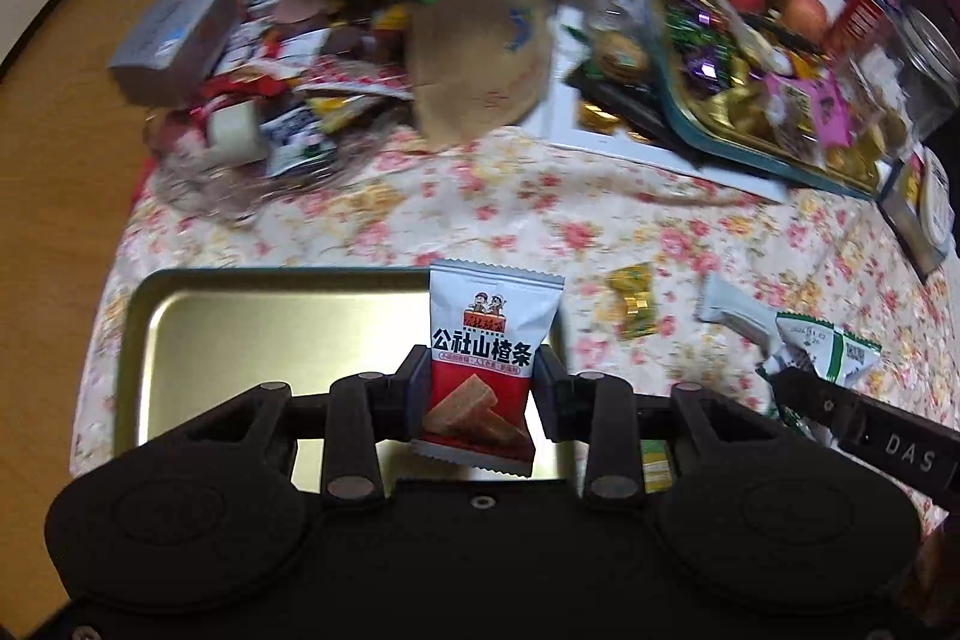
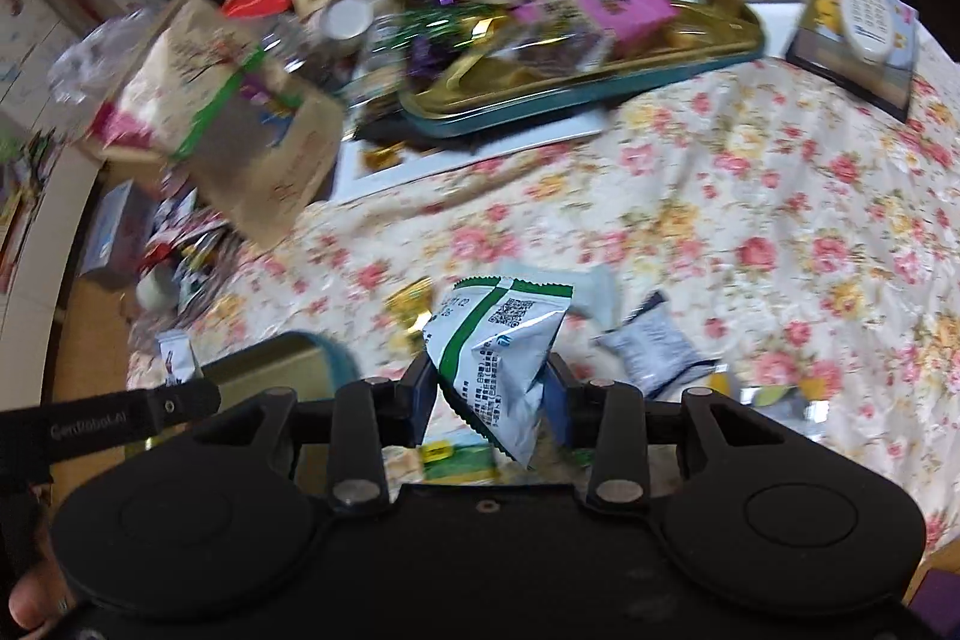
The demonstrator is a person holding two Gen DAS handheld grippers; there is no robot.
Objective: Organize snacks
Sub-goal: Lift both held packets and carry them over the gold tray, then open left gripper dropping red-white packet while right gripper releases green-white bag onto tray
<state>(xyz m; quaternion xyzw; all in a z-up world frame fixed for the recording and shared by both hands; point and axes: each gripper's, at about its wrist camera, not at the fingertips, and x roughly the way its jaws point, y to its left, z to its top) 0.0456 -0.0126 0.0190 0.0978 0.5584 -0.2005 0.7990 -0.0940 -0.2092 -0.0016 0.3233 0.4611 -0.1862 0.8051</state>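
above the gold tray (image 1: 240, 316), a red snack pack (image 1: 486, 370) is squeezed by the left gripper (image 1: 483, 388); a green pack (image 2: 498, 358) is pinched by the right gripper (image 2: 489, 397).

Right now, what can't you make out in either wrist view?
- Left wrist: near end of the empty gold tray, hidden by the left tool and its red hawthorn packet.
- Left wrist: far snack pile, motion-blurred.
- Right wrist: packet in the right tool shows only its back.

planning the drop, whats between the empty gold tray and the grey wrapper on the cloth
In the left wrist view, a small gold foil candy lies on the floral tablecloth between gold tray and grey wrapper.
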